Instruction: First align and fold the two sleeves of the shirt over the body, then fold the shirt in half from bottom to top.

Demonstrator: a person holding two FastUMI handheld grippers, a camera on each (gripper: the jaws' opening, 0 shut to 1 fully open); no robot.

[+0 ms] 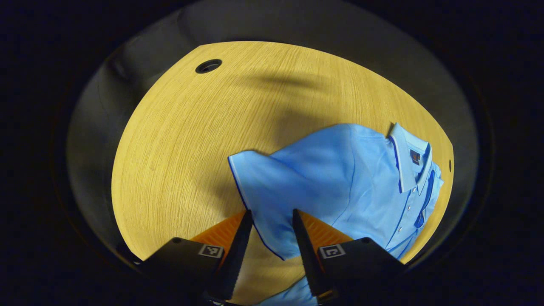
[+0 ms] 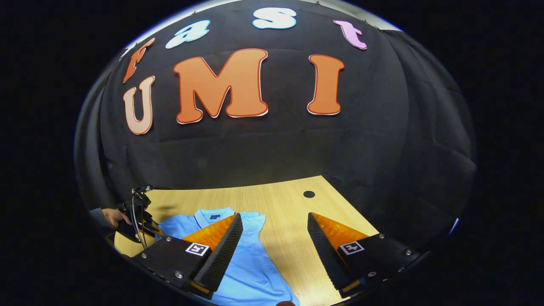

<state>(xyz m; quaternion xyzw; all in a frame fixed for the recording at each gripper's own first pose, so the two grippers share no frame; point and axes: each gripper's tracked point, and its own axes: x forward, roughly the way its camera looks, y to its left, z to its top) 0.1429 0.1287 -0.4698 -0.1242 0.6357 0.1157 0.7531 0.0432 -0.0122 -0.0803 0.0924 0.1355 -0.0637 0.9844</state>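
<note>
Overhead, the black cloth wall (image 2: 276,144) backs a pale wooden table (image 1: 191,140) with a round cable hole (image 1: 208,66) at about eleven o'clock in the left gripper view. The light blue polo shirt (image 1: 340,182) lies flat on the table toward four o'clock, collar (image 1: 408,159) farthest out, a small dark neck label (image 1: 415,157) too small to read. The left gripper (image 1: 272,221) hangs over its sleeve (image 1: 259,182), jaws apart. The right gripper (image 2: 275,231) hangs above the shirt's edge, jaws wide apart. A hand (image 2: 114,216) holds the other gripper at nine o'clock
</note>
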